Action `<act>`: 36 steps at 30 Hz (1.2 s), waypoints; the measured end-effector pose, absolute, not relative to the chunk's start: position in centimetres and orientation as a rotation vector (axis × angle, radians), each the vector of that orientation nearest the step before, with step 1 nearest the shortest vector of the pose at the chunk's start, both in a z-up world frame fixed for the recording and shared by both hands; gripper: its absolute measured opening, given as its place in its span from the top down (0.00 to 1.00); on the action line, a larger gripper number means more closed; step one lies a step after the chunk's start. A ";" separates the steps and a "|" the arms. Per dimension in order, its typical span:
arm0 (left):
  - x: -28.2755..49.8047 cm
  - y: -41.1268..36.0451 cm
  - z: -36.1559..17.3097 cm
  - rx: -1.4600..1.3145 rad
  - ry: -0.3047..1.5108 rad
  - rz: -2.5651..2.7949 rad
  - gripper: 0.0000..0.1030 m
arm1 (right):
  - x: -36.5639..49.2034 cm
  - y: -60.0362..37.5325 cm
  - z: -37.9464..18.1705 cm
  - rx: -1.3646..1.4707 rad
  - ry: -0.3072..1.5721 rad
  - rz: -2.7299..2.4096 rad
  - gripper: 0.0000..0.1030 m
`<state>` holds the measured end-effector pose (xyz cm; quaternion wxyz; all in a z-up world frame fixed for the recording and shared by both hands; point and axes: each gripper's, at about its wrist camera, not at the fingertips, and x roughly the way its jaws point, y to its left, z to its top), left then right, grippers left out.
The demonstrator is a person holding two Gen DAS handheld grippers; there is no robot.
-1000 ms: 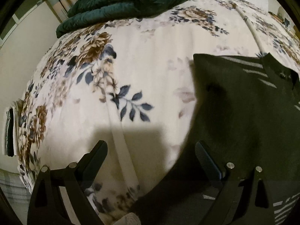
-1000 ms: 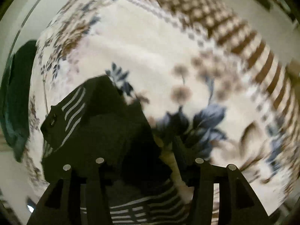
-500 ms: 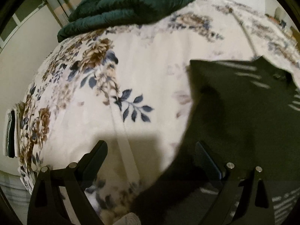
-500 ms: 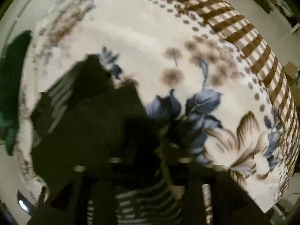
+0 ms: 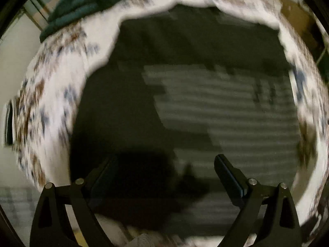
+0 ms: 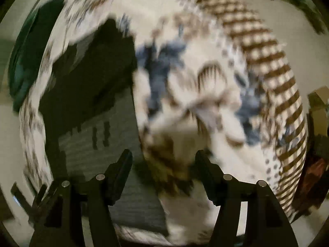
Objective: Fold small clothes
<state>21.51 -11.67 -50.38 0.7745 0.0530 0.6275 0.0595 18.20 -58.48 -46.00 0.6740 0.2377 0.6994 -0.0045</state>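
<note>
The dark striped garment [image 5: 205, 111] lies flat on the floral bedspread [image 5: 51, 103], filling most of the left wrist view; its pale stripes run across that picture and its long axis runs away from the camera toward the far, plain dark end, though blur hides the finer outline. In the right wrist view the garment [image 6: 86, 94] lies left of centre. The left gripper [image 5: 164, 168] hangs over it with jaws spread, nothing between them. The right gripper [image 6: 162, 160] is over the garment's edge and the bedspread [image 6: 205, 107], its jaws opening and empty. A dark green blanket [image 5: 86, 2] lies beyond.
</note>
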 end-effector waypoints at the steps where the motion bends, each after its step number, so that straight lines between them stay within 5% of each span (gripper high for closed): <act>1: 19.6 -12.9 -51.2 0.114 1.410 0.155 0.07 | 17.1 -58.3 -47.0 0.553 1.602 0.043 0.36; 12: 11.8 -12.2 -52.8 0.053 1.527 0.438 0.07 | 8.3 -50.5 -58.6 0.739 1.690 0.495 0.37; 13: 11.7 -12.0 -52.6 0.053 1.515 0.445 0.07 | 8.1 -50.2 -58.4 0.734 1.688 0.522 0.55; 14: 11.7 -11.9 -52.4 0.054 1.503 0.454 0.07 | 7.8 -49.9 -58.1 0.718 1.702 0.550 0.86; 15: 11.6 -11.8 -52.3 0.052 1.493 0.464 0.07 | 7.5 -49.8 -57.8 0.706 1.708 0.564 0.92; 26: 8.3 -11.3 -52.5 0.003 1.481 0.512 0.07 | 5.0 -53.1 -54.7 0.389 1.811 0.501 0.98; 30: 8.3 -14.3 -52.3 0.041 1.446 0.425 0.07 | 5.4 -55.4 -54.5 0.533 1.840 0.459 0.95; 34: 8.9 -20.0 -53.5 0.067 1.446 0.257 0.07 | 7.3 -58.6 -52.5 0.575 1.784 0.370 0.58; 36: 9.3 -23.3 -54.8 0.087 1.454 0.168 0.07 | 8.7 -60.8 -51.0 0.601 1.751 0.330 0.52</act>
